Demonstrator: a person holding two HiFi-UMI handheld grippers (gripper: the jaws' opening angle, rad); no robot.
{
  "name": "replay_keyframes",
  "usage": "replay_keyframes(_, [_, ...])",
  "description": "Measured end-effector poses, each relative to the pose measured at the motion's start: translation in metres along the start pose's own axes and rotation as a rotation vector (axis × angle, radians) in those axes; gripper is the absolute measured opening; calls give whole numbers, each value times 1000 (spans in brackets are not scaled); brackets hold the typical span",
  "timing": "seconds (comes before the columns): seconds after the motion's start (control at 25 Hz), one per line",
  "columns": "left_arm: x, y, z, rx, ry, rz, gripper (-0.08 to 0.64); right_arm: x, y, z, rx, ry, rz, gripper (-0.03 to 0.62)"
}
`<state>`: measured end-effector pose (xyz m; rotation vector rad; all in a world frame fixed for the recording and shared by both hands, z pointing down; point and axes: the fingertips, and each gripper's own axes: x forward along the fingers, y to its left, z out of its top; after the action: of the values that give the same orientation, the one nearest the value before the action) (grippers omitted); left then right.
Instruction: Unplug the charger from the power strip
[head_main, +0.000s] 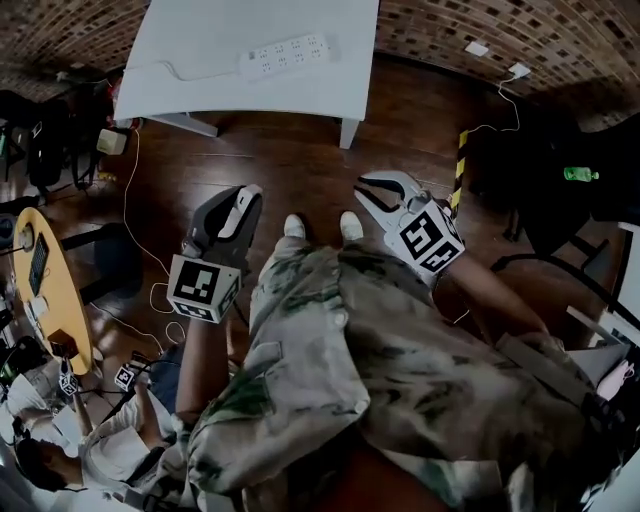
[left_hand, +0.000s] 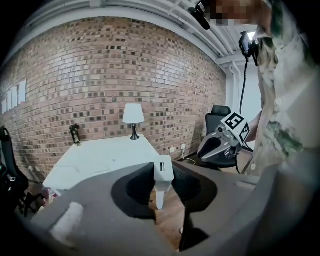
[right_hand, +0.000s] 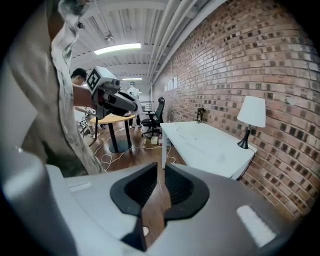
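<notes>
Slippage worries us: our left tongs (left_hand: 163, 169) pinch the unplugged charger (left_hand: 163, 176) by smooth sides, well apart from the power strip (head_main: 285, 55) on the bench (head_main: 200, 40), the right tongs (right_hand: 158, 167) are pressed together empty, so it could drop onto the floor (head_main: 300, 160).

Head view dim and underexposed; white bench (head_main: 250, 95) brightest, power strip (head_main: 285, 55) low-contrast on it. Gripper views brighter under ceiling strip light (right_hand: 117, 48); strong fisheye bending, dark corners, near jaws soft.
</notes>
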<state>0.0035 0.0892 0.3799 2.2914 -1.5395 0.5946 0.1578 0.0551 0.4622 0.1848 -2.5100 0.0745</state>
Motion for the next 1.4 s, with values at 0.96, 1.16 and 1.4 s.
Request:
replay_keyframes(0.96, [-211,-92,-109,7,-157,-214,107,-66,269,59,60,-147,-182,66])
replay_keyframes(1.16, [-213,-133,-103,48,-169,-238,107,-105,283,57,45,-194,-210,74])
replay_keyframes(1.4, [-197,-200,-79,60,-182,-278,107,-174,284,33,67,-207,-257,72])
